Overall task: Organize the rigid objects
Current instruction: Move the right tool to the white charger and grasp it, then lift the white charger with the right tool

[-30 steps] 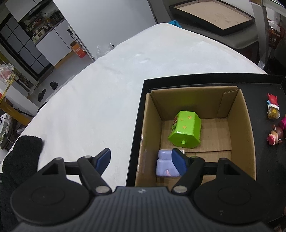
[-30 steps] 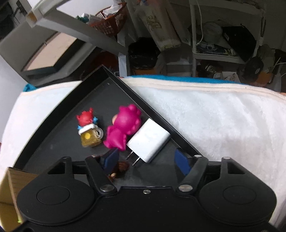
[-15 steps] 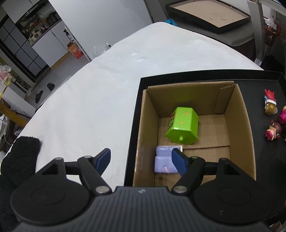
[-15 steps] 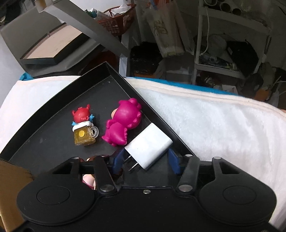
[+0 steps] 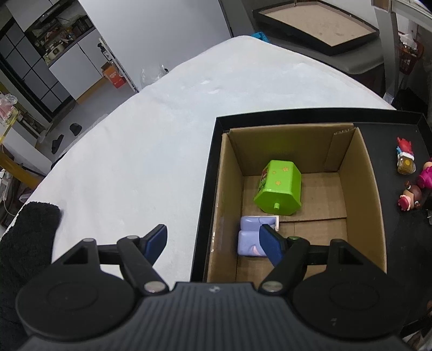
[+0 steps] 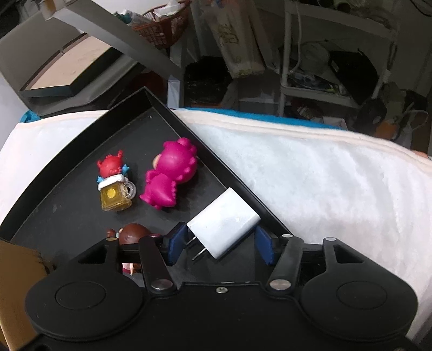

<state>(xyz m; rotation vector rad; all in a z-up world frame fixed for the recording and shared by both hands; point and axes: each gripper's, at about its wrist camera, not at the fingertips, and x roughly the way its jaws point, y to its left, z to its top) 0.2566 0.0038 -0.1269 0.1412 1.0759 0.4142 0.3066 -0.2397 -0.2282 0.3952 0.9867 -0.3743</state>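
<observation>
My right gripper (image 6: 220,243) is shut on a white plug adapter (image 6: 222,225) and holds it over the black tray (image 6: 81,218), by the tray's right wall. On the tray lie a magenta dinosaur figure (image 6: 170,175), a red figure on a yellow mug (image 6: 113,186) and a brown-haired figure (image 6: 133,232), partly hidden behind my left finger. My left gripper (image 5: 213,241) is open and empty above the left wall of a cardboard box (image 5: 224,189). Inside the box lie a green hexagonal toy (image 5: 279,187) and a lilac block (image 5: 249,237).
The tray and box rest on a white fluffy cloth (image 5: 135,148). A black glove (image 5: 24,237) lies at the cloth's left edge. Another framed tray (image 5: 316,24) sits on a grey stand behind. Shelves with clutter (image 6: 324,54) stand beyond the table.
My right gripper has closed its fingers onto the white plug adapter. The left gripper has drifted slightly and stays open.
</observation>
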